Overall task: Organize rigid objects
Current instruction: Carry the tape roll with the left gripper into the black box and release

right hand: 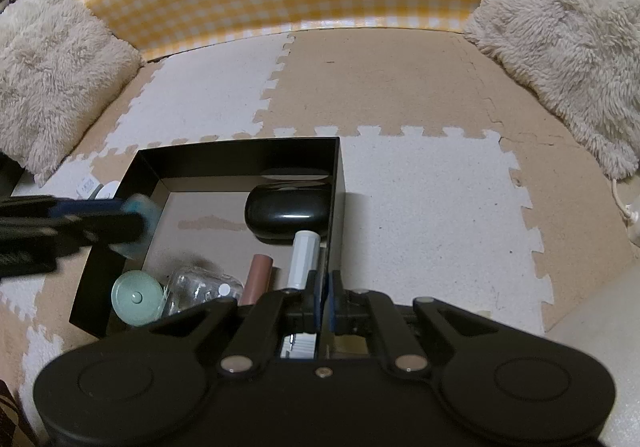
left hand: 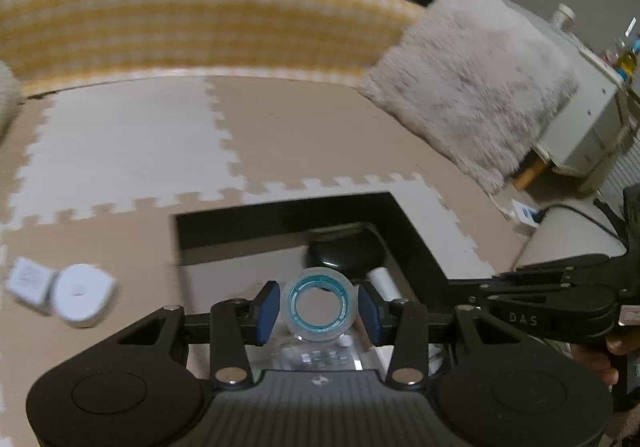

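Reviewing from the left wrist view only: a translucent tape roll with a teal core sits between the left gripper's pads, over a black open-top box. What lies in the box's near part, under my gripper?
Observer: A round mint-green lidded container lies in the near left corner of the black open-top box.
Operator: Anything beside it?
Observer: A brown tube lies between a clear plastic case and a white marker.
Operator: What is the right gripper doing?
Observer: The right gripper has its jaws shut on the box's right wall, while the left gripper holds the tape roll.
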Tool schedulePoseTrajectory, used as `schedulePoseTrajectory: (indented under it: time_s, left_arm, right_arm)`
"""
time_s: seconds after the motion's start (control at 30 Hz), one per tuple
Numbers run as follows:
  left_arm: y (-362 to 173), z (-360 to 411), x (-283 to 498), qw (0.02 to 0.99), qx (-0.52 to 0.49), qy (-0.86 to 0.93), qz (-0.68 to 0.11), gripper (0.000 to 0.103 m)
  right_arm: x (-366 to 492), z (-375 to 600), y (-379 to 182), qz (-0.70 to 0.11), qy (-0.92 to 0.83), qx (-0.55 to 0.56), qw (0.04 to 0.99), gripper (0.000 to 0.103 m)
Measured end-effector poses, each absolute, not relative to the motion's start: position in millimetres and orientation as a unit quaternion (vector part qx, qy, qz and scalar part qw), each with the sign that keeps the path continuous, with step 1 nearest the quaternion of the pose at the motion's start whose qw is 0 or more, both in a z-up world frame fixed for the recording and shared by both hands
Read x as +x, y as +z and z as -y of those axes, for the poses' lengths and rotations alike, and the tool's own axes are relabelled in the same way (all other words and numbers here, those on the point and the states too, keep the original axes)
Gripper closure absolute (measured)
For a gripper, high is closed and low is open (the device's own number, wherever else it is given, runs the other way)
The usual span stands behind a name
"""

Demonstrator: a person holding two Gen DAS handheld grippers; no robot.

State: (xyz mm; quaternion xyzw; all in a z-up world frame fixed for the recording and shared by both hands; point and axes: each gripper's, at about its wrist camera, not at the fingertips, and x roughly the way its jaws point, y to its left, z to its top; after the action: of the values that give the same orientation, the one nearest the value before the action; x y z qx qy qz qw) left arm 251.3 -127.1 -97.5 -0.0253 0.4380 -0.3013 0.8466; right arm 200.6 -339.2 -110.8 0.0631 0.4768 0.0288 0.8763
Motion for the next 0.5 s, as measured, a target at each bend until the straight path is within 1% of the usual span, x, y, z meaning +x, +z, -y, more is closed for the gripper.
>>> schedulePoseTrajectory:
  time_s: [0.2, 0.5]
  left_arm:
    - [-121.3, 152.2, 262.1, 0.841, -0.019, -0.301, -0.449, 0.059]
    - [-150.5, 157.4, 276.5, 0.832, -0.021, -0.292, -0.472, 0.058]
  right_arm:
    - [200.9, 338.9, -111.0, -0.477, 0.029, 0.064, 0.876, 0.099]
    - [200.6, 340.5, -110.6, -0.477, 0.031, 0.066, 0.876, 0.098]
